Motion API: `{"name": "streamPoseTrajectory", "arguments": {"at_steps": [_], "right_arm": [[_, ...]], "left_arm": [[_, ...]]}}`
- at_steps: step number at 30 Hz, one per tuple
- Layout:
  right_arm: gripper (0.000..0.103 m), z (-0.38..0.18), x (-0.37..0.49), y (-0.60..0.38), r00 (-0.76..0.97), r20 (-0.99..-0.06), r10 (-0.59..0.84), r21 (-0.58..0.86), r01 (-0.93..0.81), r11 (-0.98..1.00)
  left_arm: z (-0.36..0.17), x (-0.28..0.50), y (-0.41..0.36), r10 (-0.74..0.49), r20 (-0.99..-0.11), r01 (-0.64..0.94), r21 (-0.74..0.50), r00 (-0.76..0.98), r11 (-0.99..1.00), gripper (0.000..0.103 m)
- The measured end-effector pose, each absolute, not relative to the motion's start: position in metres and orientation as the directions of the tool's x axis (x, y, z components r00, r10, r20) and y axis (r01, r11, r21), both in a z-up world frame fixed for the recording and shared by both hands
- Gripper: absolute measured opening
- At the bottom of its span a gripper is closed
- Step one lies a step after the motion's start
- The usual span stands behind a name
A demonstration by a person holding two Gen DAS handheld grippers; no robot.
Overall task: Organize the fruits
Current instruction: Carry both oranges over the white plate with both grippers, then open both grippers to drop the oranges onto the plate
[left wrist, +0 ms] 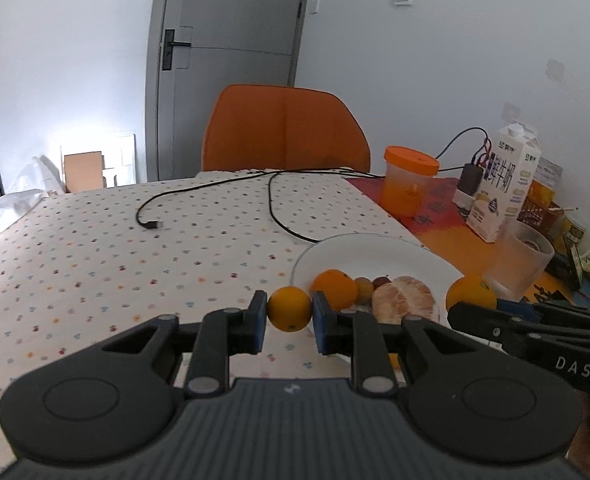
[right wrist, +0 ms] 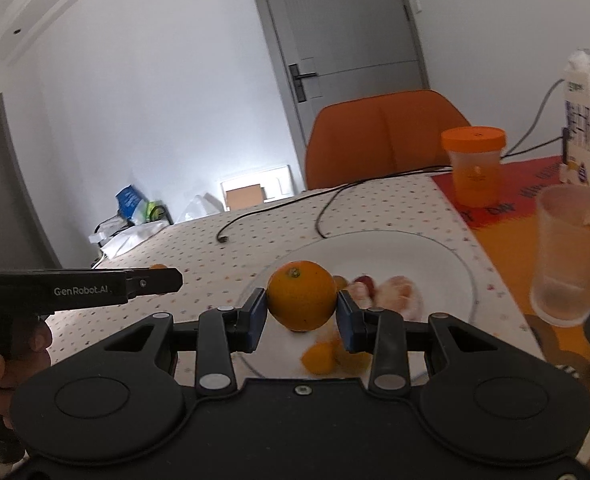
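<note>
Holding: left gripper (left wrist: 289, 322) is clamped on a small orange (left wrist: 289, 308), above the tablecloth (left wrist: 95, 248) beside the plate (left wrist: 375, 252).
Right gripper (right wrist: 301, 320): clamped on a larger orange (right wrist: 301, 301), over the plate.
Plate: more fruit (left wrist: 405, 299).

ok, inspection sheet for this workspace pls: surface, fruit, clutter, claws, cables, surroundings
Surface: table under dotted cloth, red-orange mat at right.
Job's things: white plate with peeled citrus, small fruits; one orange, another orange.
Clutter: orange-lidded jar, milk carton, frosted glass.
Claws: left claw and right claw each shut on an orange.
Cables: black cable across cloth.
Surroundings: orange chair, grey door.
</note>
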State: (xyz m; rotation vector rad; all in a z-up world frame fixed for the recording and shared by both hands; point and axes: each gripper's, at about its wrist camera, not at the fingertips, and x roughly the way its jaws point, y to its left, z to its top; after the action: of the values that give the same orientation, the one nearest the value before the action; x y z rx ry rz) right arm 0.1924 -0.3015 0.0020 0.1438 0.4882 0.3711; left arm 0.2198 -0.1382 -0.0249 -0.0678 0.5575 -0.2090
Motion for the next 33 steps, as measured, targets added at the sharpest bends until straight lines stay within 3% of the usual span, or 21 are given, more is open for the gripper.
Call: {"name": "streamPoseTrajectory", "arguments": {"at_steps": [17, 33], "right_arm": [[0.035, -0.011, 0.195, -0.328, 0.829, -0.441, 0.343, 0.246, -0.256, 0.935], [0.035, -0.014, 0.199, -0.354, 0.853, -0.454, 0.258, 0.227, -0.169, 0.959]], "left_arm": [[-0.037, 0.245, -0.172, -0.271, -0.542, 0.245, -0.122, 0.795, 0.962, 0.022], [-0.042, 0.245, -0.151, -0.244, -0.572, 0.183, -0.162, 0.783, 0.97, 0.028]]}}
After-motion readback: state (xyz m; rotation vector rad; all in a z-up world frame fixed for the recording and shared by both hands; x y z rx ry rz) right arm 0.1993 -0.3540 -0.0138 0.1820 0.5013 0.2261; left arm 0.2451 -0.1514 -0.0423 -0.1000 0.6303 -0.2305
